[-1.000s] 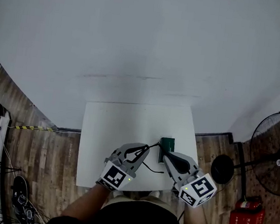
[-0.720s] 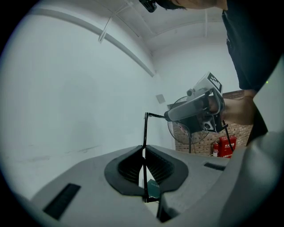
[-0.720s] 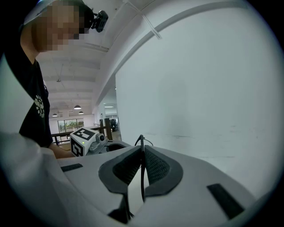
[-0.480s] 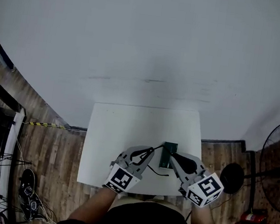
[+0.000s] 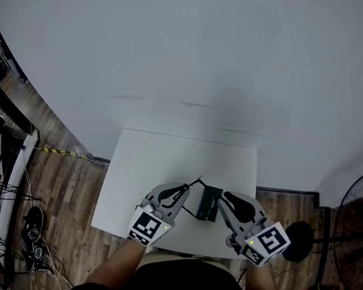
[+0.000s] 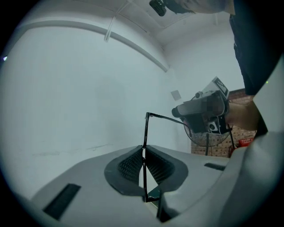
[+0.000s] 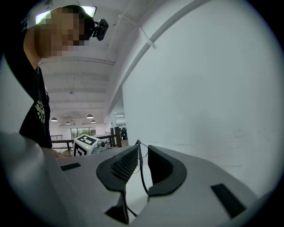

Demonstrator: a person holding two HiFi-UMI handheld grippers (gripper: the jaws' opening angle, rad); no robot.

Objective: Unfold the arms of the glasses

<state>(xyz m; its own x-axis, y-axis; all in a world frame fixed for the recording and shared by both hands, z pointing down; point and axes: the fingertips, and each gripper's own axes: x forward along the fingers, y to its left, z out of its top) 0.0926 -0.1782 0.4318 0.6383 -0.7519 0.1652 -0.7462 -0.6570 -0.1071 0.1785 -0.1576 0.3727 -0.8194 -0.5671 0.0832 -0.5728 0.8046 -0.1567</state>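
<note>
Thin black glasses (image 6: 145, 133) stand upright, clamped in the left gripper (image 6: 143, 150), one arm swung out sideways.

L gripper (image 6: 143, 150) tight on thin blk glasses (image 6: 145, 131); white wall (image 6: 66, 88) behind

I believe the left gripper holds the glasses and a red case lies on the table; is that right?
Not quite: the head view shows the case on the table is dark green, not red; the left gripper does hold the glasses.
</note>
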